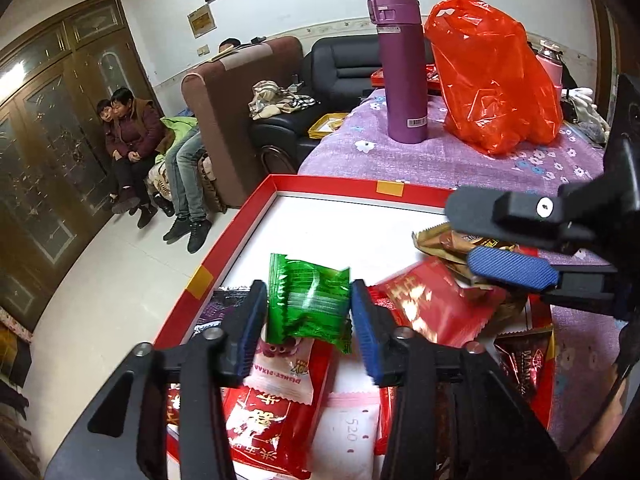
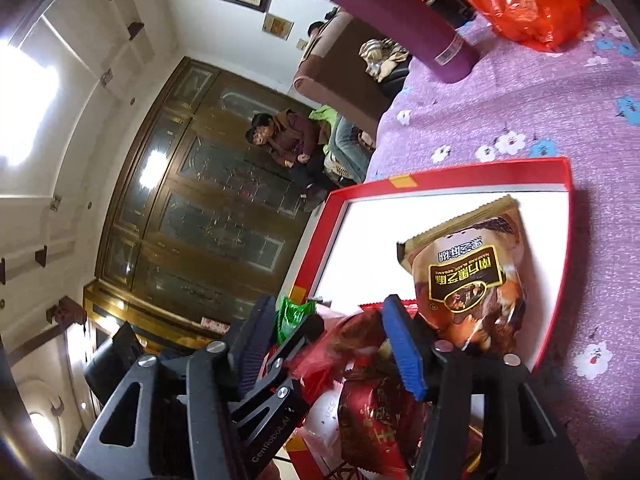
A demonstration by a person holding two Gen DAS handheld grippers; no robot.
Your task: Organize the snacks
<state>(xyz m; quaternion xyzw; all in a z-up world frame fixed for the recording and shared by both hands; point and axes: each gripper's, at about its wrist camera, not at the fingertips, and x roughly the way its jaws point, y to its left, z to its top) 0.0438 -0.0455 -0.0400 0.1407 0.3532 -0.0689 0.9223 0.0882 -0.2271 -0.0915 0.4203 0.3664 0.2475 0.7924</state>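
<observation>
Snacks are lying in the red box [image 1: 224, 240]. The left gripper [image 1: 308, 304] is standing loosely around a green packet [image 1: 306, 300]. The right gripper [image 2: 328, 344] is gaping wide over red packets [image 2: 372, 412].

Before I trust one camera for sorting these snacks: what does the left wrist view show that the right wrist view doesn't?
Left wrist only: the whole green packet between the left gripper pads, a pink packet marked 520, and a pink flask.

Right wrist only: the brown sesame packet's printed front, lying in the box ahead of the right gripper.

Both: the red box, purple flask, orange bag, flowered cloth.
</observation>
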